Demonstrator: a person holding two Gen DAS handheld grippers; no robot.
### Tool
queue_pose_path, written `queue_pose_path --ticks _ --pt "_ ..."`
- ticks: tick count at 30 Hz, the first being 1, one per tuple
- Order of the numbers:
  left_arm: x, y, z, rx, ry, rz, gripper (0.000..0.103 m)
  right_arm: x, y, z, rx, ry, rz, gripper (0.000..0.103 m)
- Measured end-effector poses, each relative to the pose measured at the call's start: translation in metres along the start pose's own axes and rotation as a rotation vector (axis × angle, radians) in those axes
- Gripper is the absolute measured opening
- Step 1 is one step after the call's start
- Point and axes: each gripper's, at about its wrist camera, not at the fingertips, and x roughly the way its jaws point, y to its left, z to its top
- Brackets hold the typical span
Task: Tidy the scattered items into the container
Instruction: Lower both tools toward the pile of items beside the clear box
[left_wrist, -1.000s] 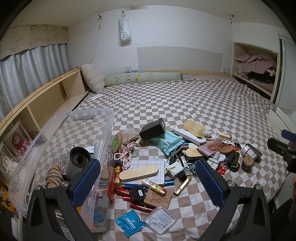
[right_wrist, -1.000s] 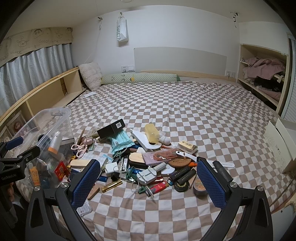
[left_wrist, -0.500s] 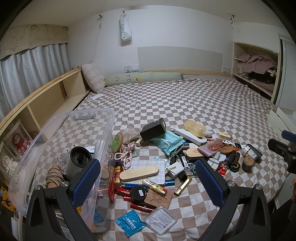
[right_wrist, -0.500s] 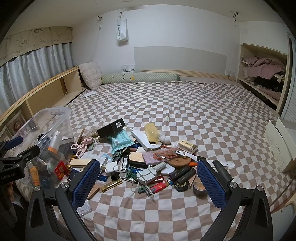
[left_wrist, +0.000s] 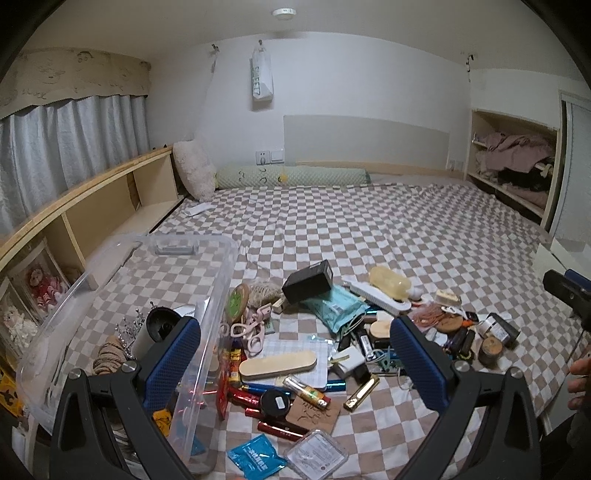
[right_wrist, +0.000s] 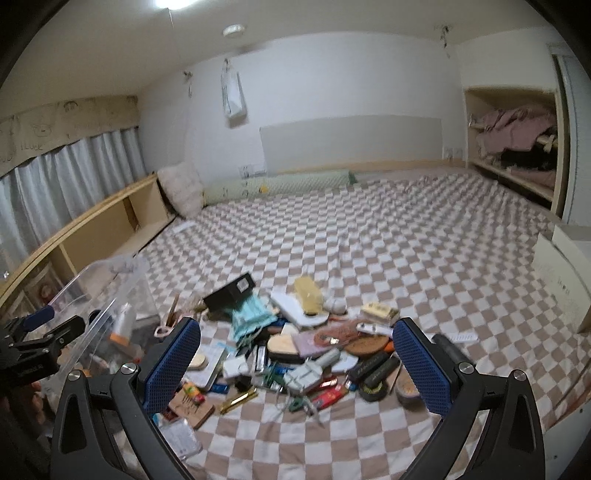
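A clear plastic bin (left_wrist: 122, 280) stands at the left on the checkered bed and holds a black-topped cup (left_wrist: 162, 325), a rope coil and other bits; it also shows in the right wrist view (right_wrist: 110, 295). A pile of small items lies to its right: a black box (left_wrist: 308, 282), a teal pouch (left_wrist: 338, 308), a yellow bottle (left_wrist: 389, 282), a wooden oval case (left_wrist: 277, 363). My left gripper (left_wrist: 295, 363) is open and empty, above the near edge of the pile. My right gripper (right_wrist: 297, 363) is open and empty, above the pile's right part.
The checkered bed (left_wrist: 369, 221) stretches far behind the pile. A wooden shelf unit (left_wrist: 92, 210) runs along the left. A pillow (left_wrist: 194, 171) and a green bolster (left_wrist: 291, 177) lie at the head. A white box (right_wrist: 565, 277) sits at the right edge.
The right wrist view has tilted and shifted with motion blur; the right gripper has moved a little. The left gripper has barely moved. Both stay open and empty.
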Motion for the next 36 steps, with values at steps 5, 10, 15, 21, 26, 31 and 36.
queue_pose_path --ticks 5,10,15,21,26,31,36 --pt "-0.004 -0.001 0.003 -0.017 0.002 -0.031 0.103 0.0 0.0 0.005 -0.011 -0.012 -0.004 0.103" --pt "-0.003 -0.013 0.008 0.057 0.015 -0.031 0.103 0.008 0.008 0.013 -0.088 0.034 -0.06 0.103" --pt "0.013 -0.026 0.018 0.114 0.079 -0.034 0.103 0.02 0.015 0.02 -0.123 0.079 -0.084 0.103" --pt "0.035 -0.036 0.034 0.172 0.12 -0.016 0.103 0.039 0.011 0.038 -0.081 0.124 -0.059 0.103" --pt "0.062 -0.04 0.041 0.193 0.167 -0.011 0.103 0.07 0.001 0.048 -0.02 0.195 -0.083 0.103" --pt "0.099 -0.047 0.033 0.219 0.241 -0.001 0.103 0.109 -0.005 0.04 -0.025 0.267 -0.099 0.103" --pt "0.141 -0.054 0.011 0.238 0.333 0.002 0.103 0.142 -0.014 0.018 -0.001 0.374 -0.051 0.103"
